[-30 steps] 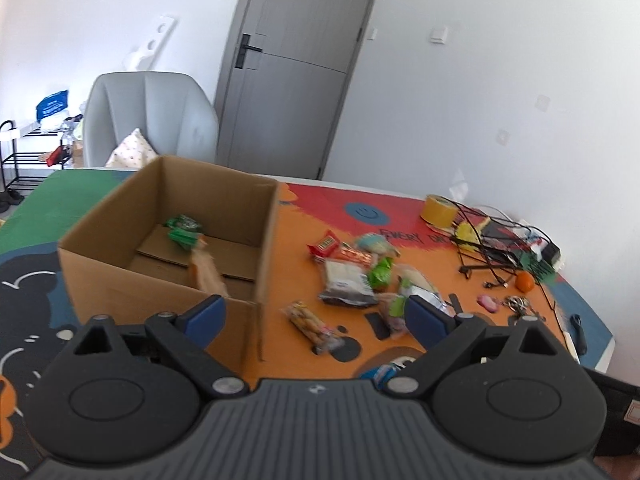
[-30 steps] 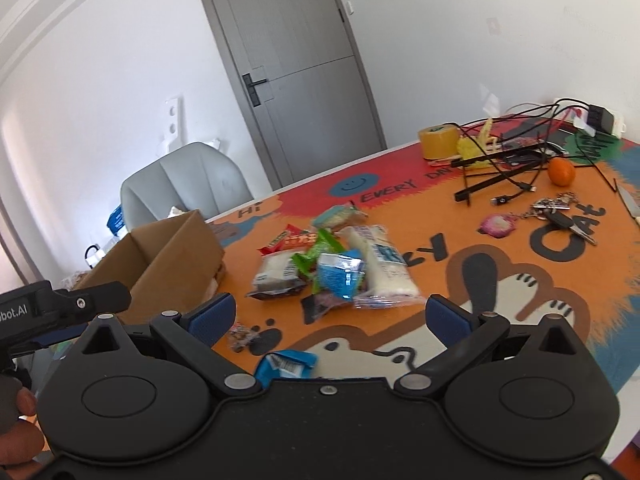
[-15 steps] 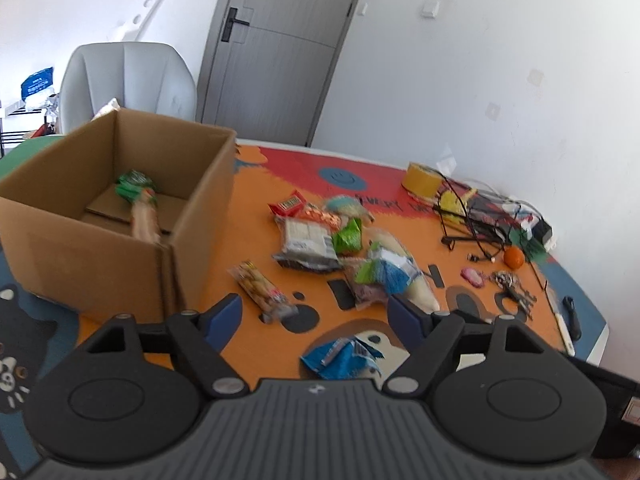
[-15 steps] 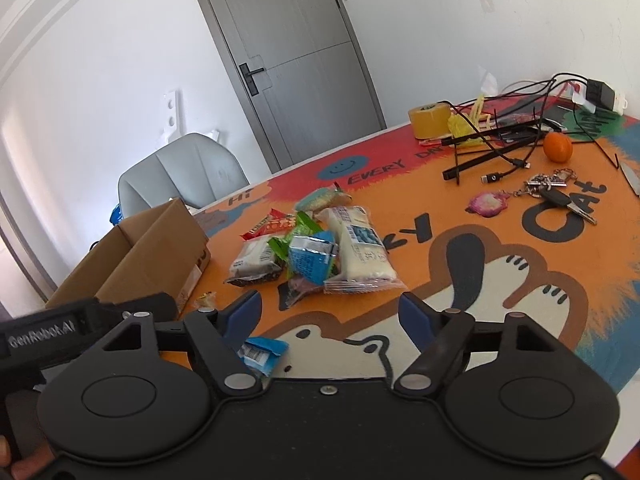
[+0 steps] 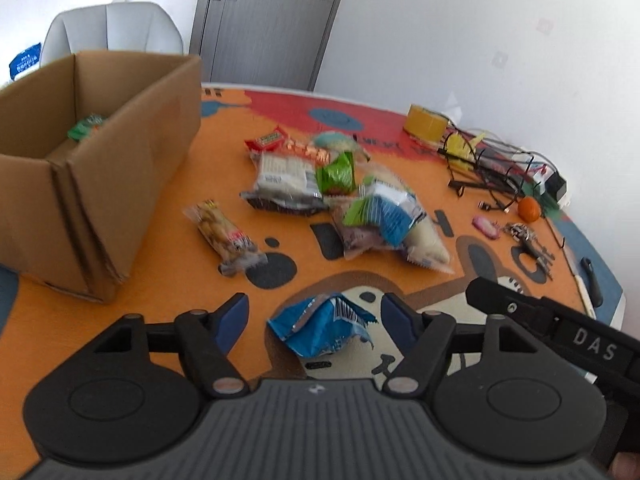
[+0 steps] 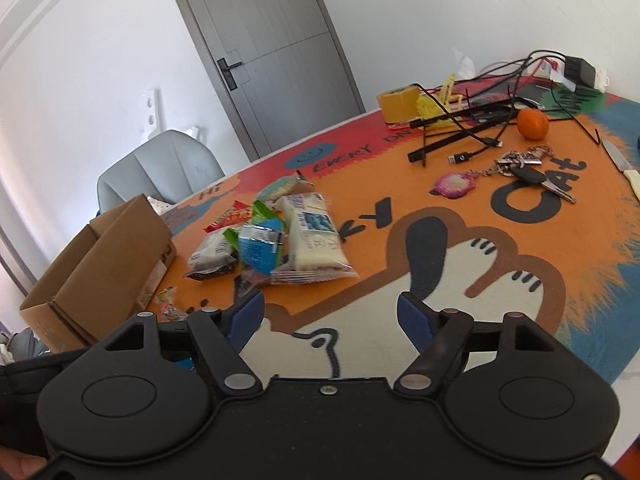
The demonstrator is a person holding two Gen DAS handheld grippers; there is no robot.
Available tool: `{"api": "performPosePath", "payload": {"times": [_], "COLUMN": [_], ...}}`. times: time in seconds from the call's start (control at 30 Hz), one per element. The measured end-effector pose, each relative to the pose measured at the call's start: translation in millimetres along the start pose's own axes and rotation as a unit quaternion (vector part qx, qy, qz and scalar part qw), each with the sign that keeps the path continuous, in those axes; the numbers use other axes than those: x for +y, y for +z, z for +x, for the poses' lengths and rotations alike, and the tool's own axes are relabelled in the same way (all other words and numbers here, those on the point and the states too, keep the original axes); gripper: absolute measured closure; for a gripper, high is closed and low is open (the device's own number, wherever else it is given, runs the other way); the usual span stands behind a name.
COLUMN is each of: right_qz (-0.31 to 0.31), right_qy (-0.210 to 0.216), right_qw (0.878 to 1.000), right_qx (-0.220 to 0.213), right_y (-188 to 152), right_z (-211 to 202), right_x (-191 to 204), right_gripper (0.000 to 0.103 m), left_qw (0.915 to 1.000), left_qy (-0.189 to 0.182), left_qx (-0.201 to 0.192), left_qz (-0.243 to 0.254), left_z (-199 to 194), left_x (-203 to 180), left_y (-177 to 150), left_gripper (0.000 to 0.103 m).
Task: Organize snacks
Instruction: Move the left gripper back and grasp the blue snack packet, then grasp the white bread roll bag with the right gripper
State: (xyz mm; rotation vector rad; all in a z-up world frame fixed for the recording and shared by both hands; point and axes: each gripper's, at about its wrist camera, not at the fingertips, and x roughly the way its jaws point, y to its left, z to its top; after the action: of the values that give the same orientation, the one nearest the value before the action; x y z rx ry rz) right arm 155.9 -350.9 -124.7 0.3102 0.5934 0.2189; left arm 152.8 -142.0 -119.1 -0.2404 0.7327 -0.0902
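Note:
A crumpled blue snack packet (image 5: 320, 326) lies on the cartoon cat mat between the fingers of my left gripper (image 5: 315, 316). Its jaws are closing, and a small gap still shows between each pad and the packet. Beyond it lie a long peanut packet (image 5: 224, 232) and a pile of snack packets (image 5: 340, 192). An open cardboard box (image 5: 100, 184) at the left holds a green packet (image 5: 86, 126). My right gripper (image 6: 331, 314) hovers open over bare mat, nothing between its fingers, with the snack pile (image 6: 280, 236) ahead and the cardboard box (image 6: 104, 264) to its left.
At the far right of the table are a yellow tape roll (image 6: 398, 104), tangled black cables (image 6: 472, 120), an orange (image 6: 532, 123), keys (image 6: 524, 168) and a knife (image 6: 624, 164). A grey chair (image 5: 112, 28) and a door stand behind the table.
My left gripper swung right from the box and came down around the blue packet, its jaws narrowing. The right gripper sank slightly toward the mat and its jaws narrowed too.

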Motion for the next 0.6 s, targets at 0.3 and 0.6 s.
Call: {"api": "performPosePath", "payload": {"times": [0.3, 0.6], "right_qz": [-0.005, 0.000], "right_qy": [0.008, 0.014], "right_qw": [1.000, 1.000], "right_qx": [-0.005, -0.005], "right_y": [4, 13], "right_z": [7, 21], "right_x": [0, -1], "right_gripper": [0.029, 0.029], "left_qw": [1.0000, 0.9999], "left_qy": [0.001, 0.001], "left_qx": [0.001, -0.011], "left_qz": [-0.007, -0.008], "left_z": [7, 5], "left_x": [-4, -3], "left_y": [-1, 8], "left_gripper": [0.071, 0.077]}}
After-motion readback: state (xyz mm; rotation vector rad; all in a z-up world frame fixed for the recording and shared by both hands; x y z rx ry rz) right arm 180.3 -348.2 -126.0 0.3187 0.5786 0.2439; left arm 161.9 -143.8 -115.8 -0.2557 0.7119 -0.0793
